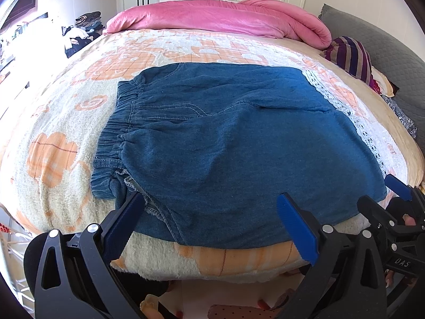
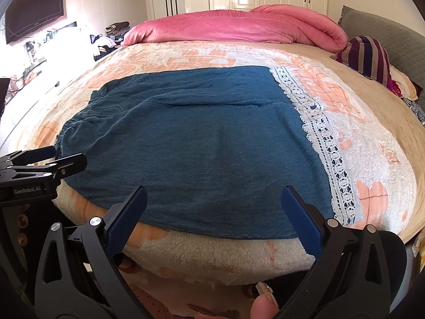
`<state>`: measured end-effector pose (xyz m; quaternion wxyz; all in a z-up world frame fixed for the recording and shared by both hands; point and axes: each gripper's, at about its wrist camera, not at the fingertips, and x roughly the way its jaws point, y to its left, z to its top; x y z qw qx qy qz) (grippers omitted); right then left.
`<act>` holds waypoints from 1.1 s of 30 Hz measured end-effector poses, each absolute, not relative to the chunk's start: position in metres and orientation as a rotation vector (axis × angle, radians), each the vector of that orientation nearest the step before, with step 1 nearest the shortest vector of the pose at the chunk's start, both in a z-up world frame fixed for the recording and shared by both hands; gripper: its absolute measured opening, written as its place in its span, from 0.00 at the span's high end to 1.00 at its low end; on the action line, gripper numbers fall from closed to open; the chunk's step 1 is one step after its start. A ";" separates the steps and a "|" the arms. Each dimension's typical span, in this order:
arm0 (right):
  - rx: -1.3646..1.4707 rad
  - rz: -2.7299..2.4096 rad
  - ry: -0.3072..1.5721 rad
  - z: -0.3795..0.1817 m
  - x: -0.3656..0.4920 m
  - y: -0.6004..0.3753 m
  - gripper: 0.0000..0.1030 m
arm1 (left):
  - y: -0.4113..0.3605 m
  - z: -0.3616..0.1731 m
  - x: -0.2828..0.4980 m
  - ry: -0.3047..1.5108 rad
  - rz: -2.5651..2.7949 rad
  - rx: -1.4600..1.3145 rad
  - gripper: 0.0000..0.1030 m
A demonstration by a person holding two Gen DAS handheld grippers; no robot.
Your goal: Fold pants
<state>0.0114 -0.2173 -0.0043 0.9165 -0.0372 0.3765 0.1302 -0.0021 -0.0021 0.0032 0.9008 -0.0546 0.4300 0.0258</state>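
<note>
Left gripper (image 1: 215,220) hangs spread wide at six o'clock, right gripper (image 2: 212,218) likewise, both holding nothing. Denim pants (image 2: 196,148) lie flat mid-blanket (image 2: 372,143), lace hem (image 2: 324,143) at three o'clock. Pink quilt (image 2: 233,29) at twelve.

In the right wrist view, white lettering "GenRobot.AI" stands on the black body of the left gripper (image 2: 50,156); in the left wrist view, "DAS" stands on the black body of the right gripper (image 1: 398,186); nothing else is legible.
</note>
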 end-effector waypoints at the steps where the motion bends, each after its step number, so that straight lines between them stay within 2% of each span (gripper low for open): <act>1: -0.075 0.260 0.772 -0.004 0.013 -0.219 0.08 | -0.002 0.003 -0.001 0.889 0.054 -0.112 0.04; 8: -0.074 0.199 0.752 0.006 0.044 -0.248 0.08 | 0.007 0.002 0.018 0.881 0.067 -0.108 0.04; 14: -0.059 0.076 0.768 0.014 0.102 -0.305 0.08 | 0.029 0.003 0.052 0.874 0.110 -0.108 0.04; 20: 0.028 0.117 0.885 0.001 0.161 -0.346 0.08 | 0.053 -0.001 0.087 0.891 0.114 -0.161 0.04; 27: -0.033 0.132 0.943 -0.013 0.197 -0.355 0.08 | 0.064 -0.009 0.111 0.879 0.176 -0.110 0.04; 28: -0.017 0.158 0.944 -0.015 0.199 -0.357 0.12 | 0.065 -0.011 0.113 0.880 0.187 -0.096 0.04; 30: 0.005 0.194 0.954 -0.019 0.204 -0.357 0.26 | 0.067 -0.016 0.117 0.890 0.200 -0.077 0.04; 32: 0.024 0.254 0.971 -0.026 0.207 -0.353 0.48 | 0.069 -0.023 0.121 0.901 0.205 -0.068 0.04; 33: 0.025 0.278 0.974 -0.027 0.209 -0.350 0.53 | 0.069 -0.024 0.122 0.899 0.211 -0.052 0.04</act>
